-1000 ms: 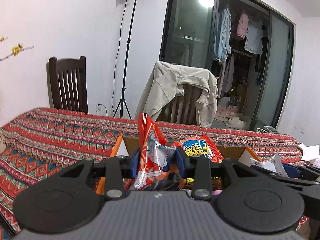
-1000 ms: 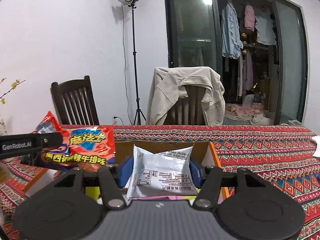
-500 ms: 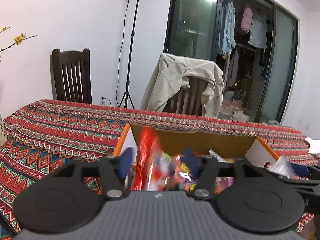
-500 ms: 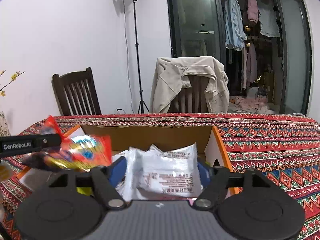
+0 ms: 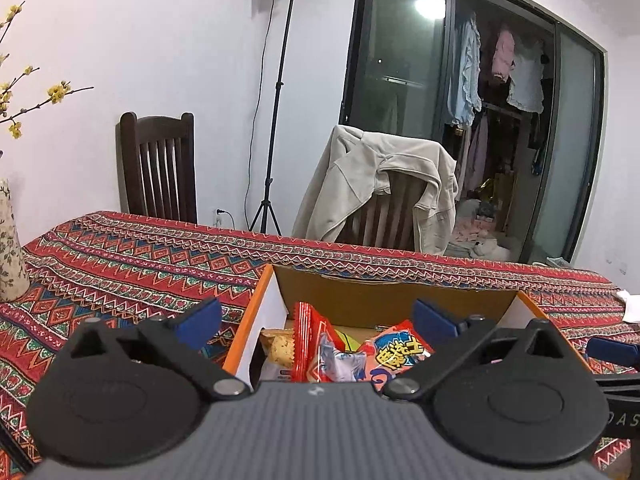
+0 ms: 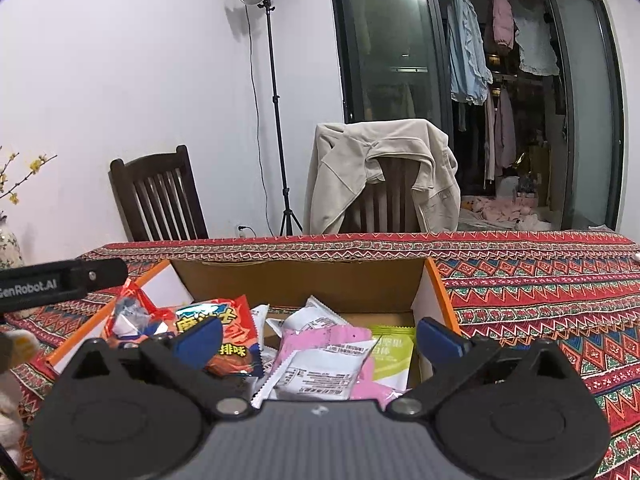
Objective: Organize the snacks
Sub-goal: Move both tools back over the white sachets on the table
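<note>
An open cardboard box with orange edges stands on the patterned tablecloth. My left gripper hovers over its left half, jaws opening wide, nothing pressed between them. Below it lie a red crinkled packet and an orange-red packet. My right gripper hangs over the box too, jaws opening and gripping nothing. Under it a white printed packet rests on a pink packet, beside a green packet. The orange-red packet lies to the left.
Behind the table stand a dark wooden chair, a chair draped with a beige jacket and a light stand. A flowered vase sits at the table's left edge. The left gripper's black body juts in from the left.
Both grippers have opened and let go. The red packet has dropped from the left gripper into the box, and the white packet has dropped from the right gripper onto the pile.
</note>
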Motion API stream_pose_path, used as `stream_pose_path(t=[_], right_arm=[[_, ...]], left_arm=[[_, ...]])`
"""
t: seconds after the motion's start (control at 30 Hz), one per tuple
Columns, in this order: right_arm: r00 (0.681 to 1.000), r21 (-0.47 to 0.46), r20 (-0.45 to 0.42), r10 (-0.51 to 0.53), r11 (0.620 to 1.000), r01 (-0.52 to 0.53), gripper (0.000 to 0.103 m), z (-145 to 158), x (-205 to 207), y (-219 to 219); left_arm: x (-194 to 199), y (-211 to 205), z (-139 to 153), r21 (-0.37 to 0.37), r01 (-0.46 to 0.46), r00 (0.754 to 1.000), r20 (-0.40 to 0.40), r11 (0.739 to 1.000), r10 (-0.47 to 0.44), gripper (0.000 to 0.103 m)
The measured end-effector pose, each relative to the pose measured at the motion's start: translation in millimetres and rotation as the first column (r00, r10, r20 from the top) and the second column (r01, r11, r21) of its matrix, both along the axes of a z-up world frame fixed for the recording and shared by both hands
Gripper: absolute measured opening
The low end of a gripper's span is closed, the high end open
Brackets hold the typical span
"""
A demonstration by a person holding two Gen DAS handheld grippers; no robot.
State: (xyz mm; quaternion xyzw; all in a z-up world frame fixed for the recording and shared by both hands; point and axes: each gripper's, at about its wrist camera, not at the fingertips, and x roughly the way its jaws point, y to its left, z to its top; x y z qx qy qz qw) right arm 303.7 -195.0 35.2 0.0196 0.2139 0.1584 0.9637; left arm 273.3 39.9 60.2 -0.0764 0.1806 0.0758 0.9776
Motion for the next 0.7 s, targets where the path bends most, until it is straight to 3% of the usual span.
stream_pose_path(t=[0.37,0.7], right_arm=[[0.999,-0.036,0.041,0.007,0.999,-0.006,0.103,32.8,-29.9,-1.5],[0.999,-0.101,0.026,0.023,0.995,-0.02,0.103,33.4,-75.8,-12.2]], left_arm=[[-26.8,-4.6,36.8,-0.011,0.016,1.0,0.025,1.0,-0.016,0.103],[-63.7,-0.9,35.6,0.015,0.039,0.999,-0.014,0.999,-0.039,0.103]])
